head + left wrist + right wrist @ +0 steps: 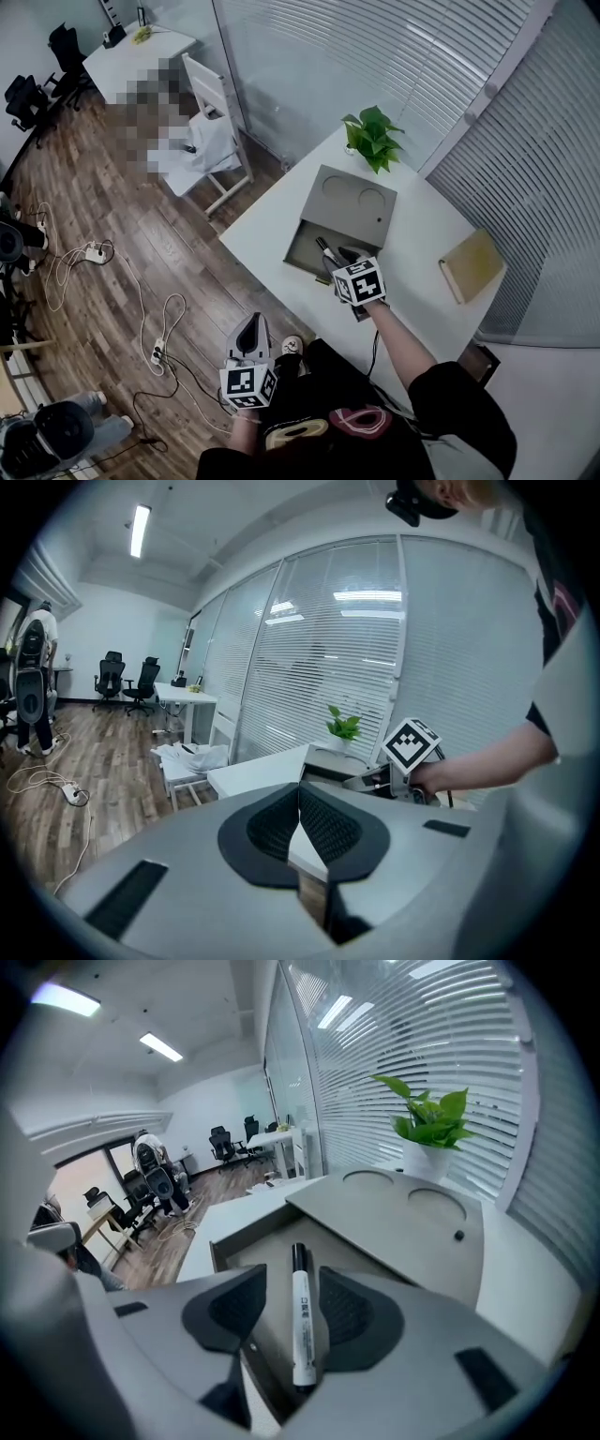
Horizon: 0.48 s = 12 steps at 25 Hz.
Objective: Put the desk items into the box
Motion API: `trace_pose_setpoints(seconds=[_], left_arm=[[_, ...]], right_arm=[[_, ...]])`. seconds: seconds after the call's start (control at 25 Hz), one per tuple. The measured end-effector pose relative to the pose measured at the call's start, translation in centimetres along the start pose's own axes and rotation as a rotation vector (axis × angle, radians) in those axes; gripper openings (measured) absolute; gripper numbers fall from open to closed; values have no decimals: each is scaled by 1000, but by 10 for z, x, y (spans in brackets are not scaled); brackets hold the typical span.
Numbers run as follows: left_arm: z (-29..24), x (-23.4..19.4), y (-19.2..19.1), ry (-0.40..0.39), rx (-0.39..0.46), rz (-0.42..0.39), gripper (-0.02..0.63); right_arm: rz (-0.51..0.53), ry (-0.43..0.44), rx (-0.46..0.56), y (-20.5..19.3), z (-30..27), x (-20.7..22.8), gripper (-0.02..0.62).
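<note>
- The right hand-held gripper (336, 253) hangs over the open end of the grey box (302, 242). It tilts downward, and its marker cube sits just behind the jaws.
- In the right gripper view, the right hand-held gripper (292, 1283) has its jaws spread wide. A clear gap shows between each dark pad and the marker (300, 1321).
- The marker is a white barrel with black ends. It lies lengthwise inside the box's open compartment, framed between the two pads but below them and gripped by neither.
- The marker's near end sits by the box's front wall, and its capped far end points toward the sliding lid (394, 1218).
- The lid (356, 202) has two round recesses and covers the far part of the box, leaving only the near compartment open.
- The left hand-held gripper (253, 323) is held low, off the edge of the counter (272, 220), above the wooden floor and well apart from the box.
- In the left gripper view, the left hand-held gripper (300, 803) has its pads closed together at the tips, with nothing between them.
- A potted plant (373, 139) stands on the counter behind the box, and a tan notebook (472, 265) lies near the counter's right edge.
</note>
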<state>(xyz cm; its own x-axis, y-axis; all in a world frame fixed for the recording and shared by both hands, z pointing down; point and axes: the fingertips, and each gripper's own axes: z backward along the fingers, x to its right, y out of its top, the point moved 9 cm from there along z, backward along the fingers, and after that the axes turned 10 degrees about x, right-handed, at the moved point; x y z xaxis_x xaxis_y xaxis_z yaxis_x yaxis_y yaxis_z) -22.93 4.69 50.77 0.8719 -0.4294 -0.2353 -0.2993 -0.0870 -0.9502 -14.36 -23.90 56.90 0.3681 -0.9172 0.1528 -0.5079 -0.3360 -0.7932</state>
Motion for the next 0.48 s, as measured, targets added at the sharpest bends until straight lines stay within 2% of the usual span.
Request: trace_pose_setpoints(seconds=[0.48], left_arm=[[-21,9,5,-119,22,2,18]], right_arm=[[-38,-86,224,7,57,-16,172]])
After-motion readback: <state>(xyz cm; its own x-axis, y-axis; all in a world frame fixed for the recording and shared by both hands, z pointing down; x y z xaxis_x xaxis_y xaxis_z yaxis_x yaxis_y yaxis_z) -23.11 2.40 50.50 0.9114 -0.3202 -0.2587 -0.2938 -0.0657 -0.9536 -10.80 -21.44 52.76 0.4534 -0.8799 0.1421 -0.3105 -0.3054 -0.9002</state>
